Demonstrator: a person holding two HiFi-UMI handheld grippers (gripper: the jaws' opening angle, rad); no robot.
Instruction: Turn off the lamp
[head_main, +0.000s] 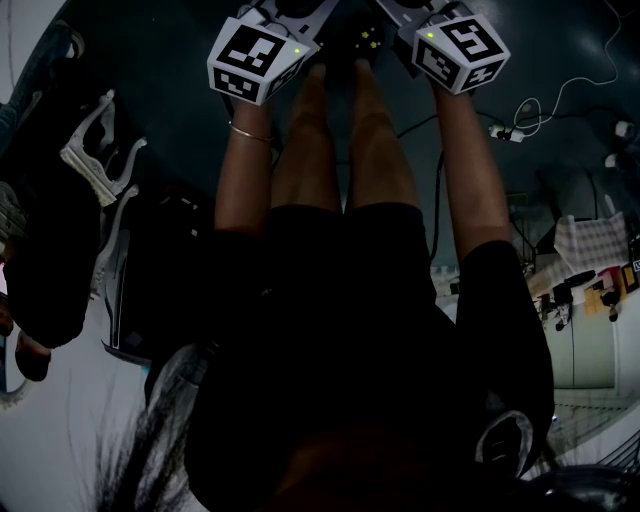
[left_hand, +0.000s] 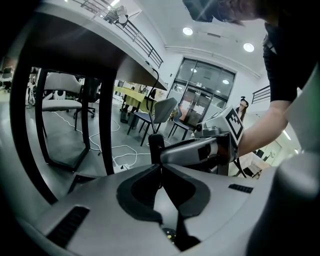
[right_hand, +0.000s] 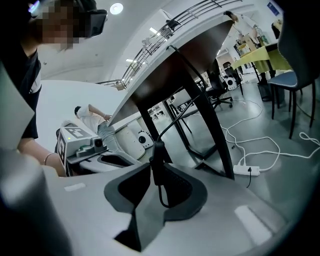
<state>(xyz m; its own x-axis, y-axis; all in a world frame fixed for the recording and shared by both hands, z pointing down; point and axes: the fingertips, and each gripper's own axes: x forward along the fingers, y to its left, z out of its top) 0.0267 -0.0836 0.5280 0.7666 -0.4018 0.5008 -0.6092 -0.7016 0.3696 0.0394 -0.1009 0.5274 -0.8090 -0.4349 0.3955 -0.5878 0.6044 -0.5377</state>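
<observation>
In the right gripper view a black inline switch (right_hand: 157, 159) on a thin black cord (right_hand: 176, 120) stands between the jaws of my right gripper (right_hand: 157, 167), which is shut on it. The cord runs up toward the dark table and loops below the switch. My left gripper (left_hand: 160, 166) is shut on the same thin cord (left_hand: 160, 177) just below the switch (left_hand: 156, 146). The right gripper (left_hand: 200, 150) comes in from the right of it. In the head view both marker cubes (head_main: 258, 55) (head_main: 460, 48) sit close together over the person's knees. No lamp is in view.
A dark table (right_hand: 165, 75) with black legs (right_hand: 210, 125) rises close ahead. White cables (right_hand: 260, 145) and a power strip (right_hand: 247, 170) lie on the grey floor. Chairs (left_hand: 155, 115) stand further off. The person's legs (head_main: 345, 150) are directly under the grippers.
</observation>
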